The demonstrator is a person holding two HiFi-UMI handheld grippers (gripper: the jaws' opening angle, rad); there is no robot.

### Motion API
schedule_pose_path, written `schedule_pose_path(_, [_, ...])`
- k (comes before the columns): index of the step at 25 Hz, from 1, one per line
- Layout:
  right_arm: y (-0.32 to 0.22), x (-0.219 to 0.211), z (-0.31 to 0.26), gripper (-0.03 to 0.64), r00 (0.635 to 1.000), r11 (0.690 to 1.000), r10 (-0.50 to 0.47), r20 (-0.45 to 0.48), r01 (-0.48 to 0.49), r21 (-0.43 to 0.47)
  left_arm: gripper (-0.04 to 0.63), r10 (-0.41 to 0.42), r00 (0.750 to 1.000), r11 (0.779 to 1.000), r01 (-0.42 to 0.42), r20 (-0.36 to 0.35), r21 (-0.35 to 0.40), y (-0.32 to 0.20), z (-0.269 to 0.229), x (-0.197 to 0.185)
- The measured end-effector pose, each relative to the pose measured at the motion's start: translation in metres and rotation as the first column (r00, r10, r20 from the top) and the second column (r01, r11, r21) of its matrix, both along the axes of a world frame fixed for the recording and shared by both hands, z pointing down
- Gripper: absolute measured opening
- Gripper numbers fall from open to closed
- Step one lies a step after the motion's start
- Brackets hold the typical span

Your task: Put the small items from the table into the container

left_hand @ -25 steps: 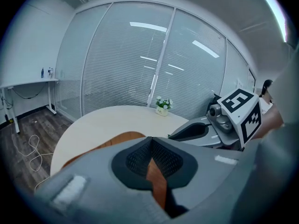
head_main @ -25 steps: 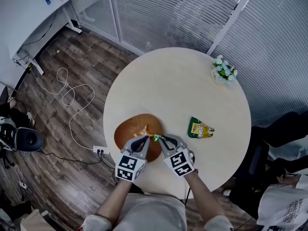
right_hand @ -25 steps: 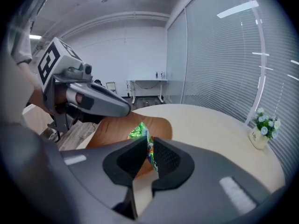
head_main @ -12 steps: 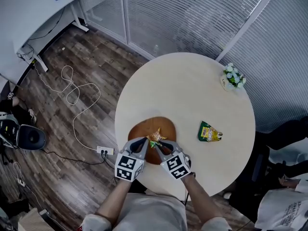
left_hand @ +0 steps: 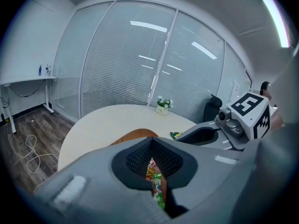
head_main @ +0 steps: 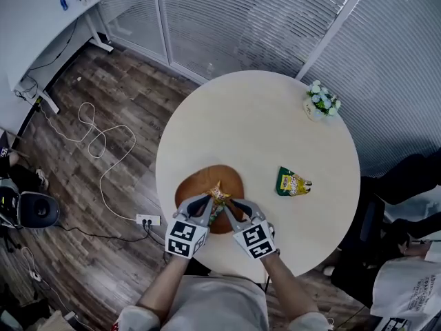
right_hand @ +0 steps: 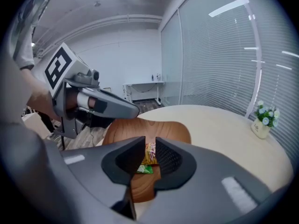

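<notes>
- The wooden bowl (head_main: pixel 189 183) stands on the round table (head_main: pixel 262 129) at its near edge. It serves as the container.
- 1 snack packet (head_main: pixel 219 196) is over the bowl, standing on end between the 2 gripper tips, with its lower green end down inside the bowl.
- The left gripper (head_main: pixel 208 201) has its jaws closed at the tips, and its own view shows the packet pinched in the gap. I judge that this gripper carries the packet.
- The right gripper (head_main: pixel 233 204) has its jaws opening. The packet shows between them, but the pads look to be coming off it, so I read this as a release.
- So item 1 is nearly delivered. It is above the container but not yet let go by both tools.
- 1 more small item is left: a green packet (head_main: pixel 292 183) lies flat on the bare table, well apart from the bowl on the right, untouched.
- A small flower pot (head_main: pixel 320 102) sits near the far right edge. It looks like decoration rather than something to collect, though that is a judgement.
- Overall, roughly half of the job is done: 1 drop to finish, then 1 pick and place.
</notes>
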State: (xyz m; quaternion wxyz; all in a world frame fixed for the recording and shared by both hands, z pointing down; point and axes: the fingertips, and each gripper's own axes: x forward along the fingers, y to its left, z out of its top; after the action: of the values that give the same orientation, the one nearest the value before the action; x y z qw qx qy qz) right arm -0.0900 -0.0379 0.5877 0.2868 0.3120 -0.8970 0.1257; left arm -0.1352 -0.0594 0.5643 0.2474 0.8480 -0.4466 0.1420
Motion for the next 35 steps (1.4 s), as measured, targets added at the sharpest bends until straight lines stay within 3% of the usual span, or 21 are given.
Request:
schedule_pose_path(3, [-0.005, 0.028, -0.012, 0.003, 0.992, 0.992, 0.123, 0.019, -0.124, 0.036, -0.005, 0.042, 0.999, 0.999, -0.042, 0.003, 0.019, -0.001, -0.002, 0.019])
schedule_pose_path(10, [0.000, 0.101, -0.032, 0.003, 0.912, 0.914, 0.390, 0.125, -0.400, 0.067, -0.006, 0.143, 0.990, 0.988, -0.143, 0.004, 0.064, 0.000, -0.012, 0.068])
schedule_pose_path(19, [0.013, 0.170, -0.022, 0.003, 0.827, 0.834, 0.545, 0.139, -0.552, 0.011, -0.005, 0.221, 0.975, 0.973, -0.220, -0.008, 0.074, 0.005, -0.014, 0.114])
schedule_pose_path(23, [0.004, 0.216, -0.010, 0.003, 0.758, 0.761, 0.644, 0.104, -0.649, 0.020, -0.003, 0.244, 0.970, 0.968, -0.245, 0.013, 0.062, 0.001, -0.009, 0.130])
schedule_pose_path(31, [-0.044, 0.322, 0.042, 0.224, 0.605, 0.605, 0.796, 0.024, -0.794, -0.058, -0.003, 0.266, 0.963, 0.963, -0.267, 0.035, 0.031, -0.018, 0.000, 0.172])
schedule_pose_path(35, [-0.065, 0.337, 0.074, 0.306, 0.594, 0.589, 0.804, 0.006, -0.796, -0.138, -0.003, 0.268, 0.963, 0.963, -0.268, 0.029, 0.006, -0.025, 0.008, 0.189])
